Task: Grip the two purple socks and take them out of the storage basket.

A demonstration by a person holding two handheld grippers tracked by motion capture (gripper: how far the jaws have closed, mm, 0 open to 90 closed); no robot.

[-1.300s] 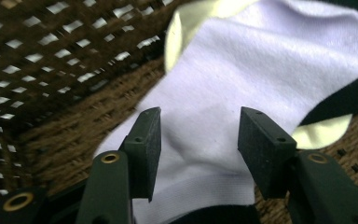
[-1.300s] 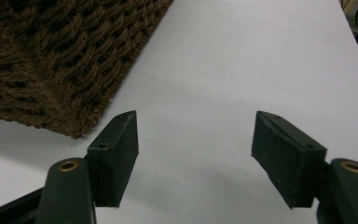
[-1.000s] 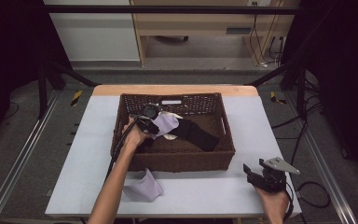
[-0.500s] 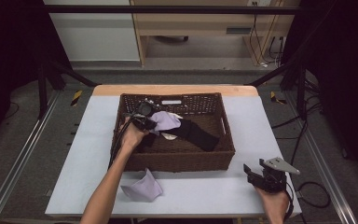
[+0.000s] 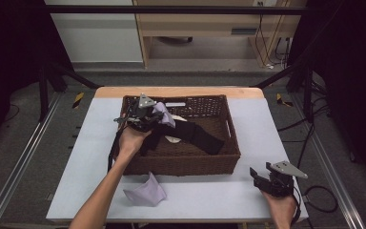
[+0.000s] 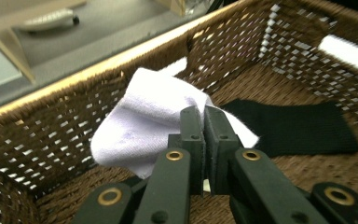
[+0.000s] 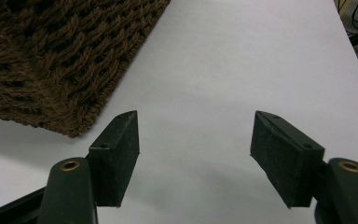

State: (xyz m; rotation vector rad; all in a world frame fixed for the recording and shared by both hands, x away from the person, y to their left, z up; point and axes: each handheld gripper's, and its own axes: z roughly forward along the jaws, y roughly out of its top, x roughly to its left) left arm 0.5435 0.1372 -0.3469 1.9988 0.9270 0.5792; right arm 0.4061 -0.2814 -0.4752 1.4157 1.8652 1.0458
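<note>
A brown wicker basket (image 5: 186, 162) stands in the middle of the white table (image 5: 95, 129). My left gripper (image 5: 152, 117) hangs over the basket's left part, shut on a lilac cloth (image 5: 164, 113); in the left gripper view that lilac cloth (image 6: 144, 121) droops from the closed jaws near the basket wall (image 6: 51, 135). A black garment (image 5: 198, 136) lies across the basket floor, also seen as the black garment (image 6: 298, 128). A second lilac cloth (image 5: 145, 192) rests on the table in front of the basket. My right gripper (image 5: 262, 179) sits open at the table's front right, nothing between its fingers (image 7: 116, 154).
A small pale item (image 5: 174, 139) peeks from under the black garment. The basket corner (image 7: 51, 60) lies close to my right gripper's left. Bare table spreads right of the basket (image 5: 267, 129). Cables (image 5: 314, 195) trail off the right edge; a wooden shelf (image 5: 209, 24) stands beyond.
My left gripper has carried the lilac cloth a little up and toward the far left of the basket. The right gripper has stayed put.
</note>
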